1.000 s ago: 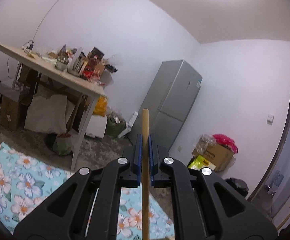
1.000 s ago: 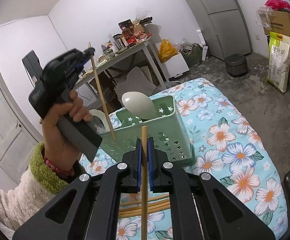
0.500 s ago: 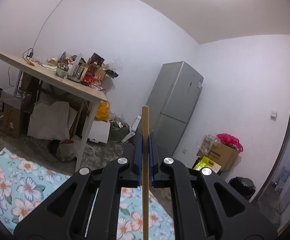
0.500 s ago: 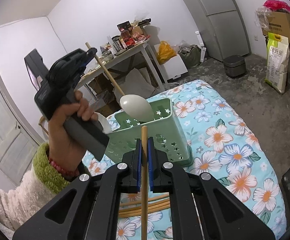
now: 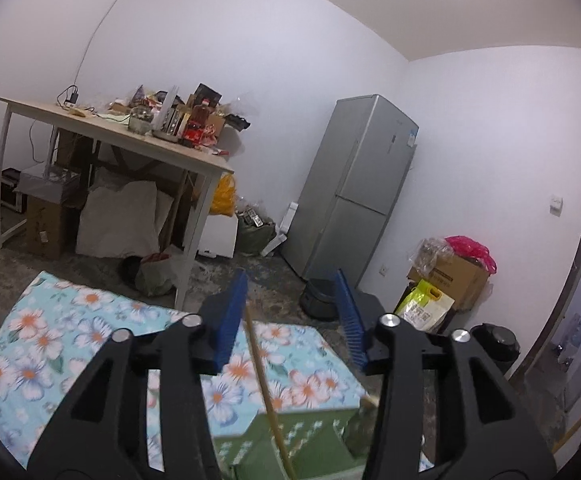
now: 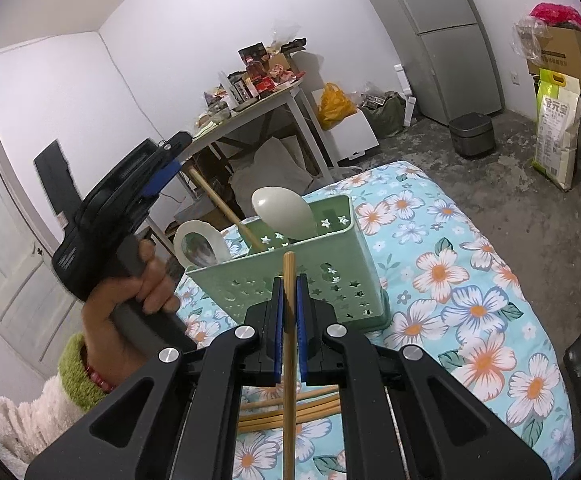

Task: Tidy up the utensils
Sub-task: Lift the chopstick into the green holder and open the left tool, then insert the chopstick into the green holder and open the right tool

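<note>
A green perforated utensil holder (image 6: 314, 276) stands on the floral cloth (image 6: 470, 280); it shows below in the left wrist view (image 5: 310, 436). A wooden chopstick (image 6: 222, 208) leans in it beside a pale green spoon (image 6: 286, 212). My left gripper (image 5: 290, 316) is open just above the holder, the chopstick (image 5: 262, 384) loose between its jaws; it also shows in the right wrist view (image 6: 170, 160). My right gripper (image 6: 289, 312) is shut on another chopstick (image 6: 288, 360), upright in front of the holder. Several chopsticks (image 6: 290, 412) lie on the cloth below it.
A roll of tape (image 6: 198, 244) stands left of the holder. Behind are a cluttered table (image 5: 130, 140), a grey fridge (image 5: 358, 188), a rice cooker (image 6: 470, 136), cardboard boxes (image 5: 450, 280) and a rice bag (image 6: 558, 136) on the concrete floor.
My left gripper has opened and let go of its chopstick, which now leans in the green holder. My right gripper still holds its chopstick in the same place.
</note>
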### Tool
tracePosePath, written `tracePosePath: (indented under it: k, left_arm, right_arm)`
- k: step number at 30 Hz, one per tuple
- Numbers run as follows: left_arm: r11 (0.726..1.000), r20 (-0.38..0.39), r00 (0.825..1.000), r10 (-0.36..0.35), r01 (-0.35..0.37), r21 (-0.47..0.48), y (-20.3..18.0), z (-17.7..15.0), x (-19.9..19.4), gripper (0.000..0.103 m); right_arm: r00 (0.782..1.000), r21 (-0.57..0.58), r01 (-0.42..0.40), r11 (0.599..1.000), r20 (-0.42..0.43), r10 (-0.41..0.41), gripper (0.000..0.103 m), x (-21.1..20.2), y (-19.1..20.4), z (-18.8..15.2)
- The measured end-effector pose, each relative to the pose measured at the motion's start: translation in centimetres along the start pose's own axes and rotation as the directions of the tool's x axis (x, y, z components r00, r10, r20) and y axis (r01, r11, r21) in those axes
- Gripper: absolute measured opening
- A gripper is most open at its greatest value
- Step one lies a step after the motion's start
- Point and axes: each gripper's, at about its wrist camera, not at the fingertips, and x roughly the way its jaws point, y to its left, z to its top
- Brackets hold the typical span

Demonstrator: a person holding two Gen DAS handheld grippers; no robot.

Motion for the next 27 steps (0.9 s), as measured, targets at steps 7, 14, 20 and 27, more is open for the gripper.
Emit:
tracePosePath:
  k: [7, 14, 20, 27]
  left_arm:
    - [0.999, -0.065, 0.998, 0.020, -0.018, 0.036, 1.2, -0.4, -4.3, 0.058]
    - [0.995, -0.181, 0.983, 0.039, -0.022, 0.094, 2.4, -2.3, -8.6, 0.071]
    - [0.992, -0.270, 0.959, 0.085, -0.058, 0.110, 3.5, -5.2, -11.2, 0.077]
    - [0.990, -0.332, 0.935, 0.127, -0.098, 0.102, 4.2, -7.6, -13.1, 0.079]
  right_arm:
    - [1.000, -0.025, -0.004, 1.000, 0.006, 0.004, 0.006, -0.3, 0.9, -0.1]
    - [0.999, -0.088, -0.024, 0.996, 0.037, 0.028, 0.006, -0.1, 2.4, 1.2]
    - [0.987, -0.196, -0.049, 0.979, 0.143, 0.078, 0.006, -0.1, 4.9, 5.1]
    - [0.947, -0.309, -0.039, 0.950, 0.292, 0.134, 0.006, 1.0, 7.9, 10.7]
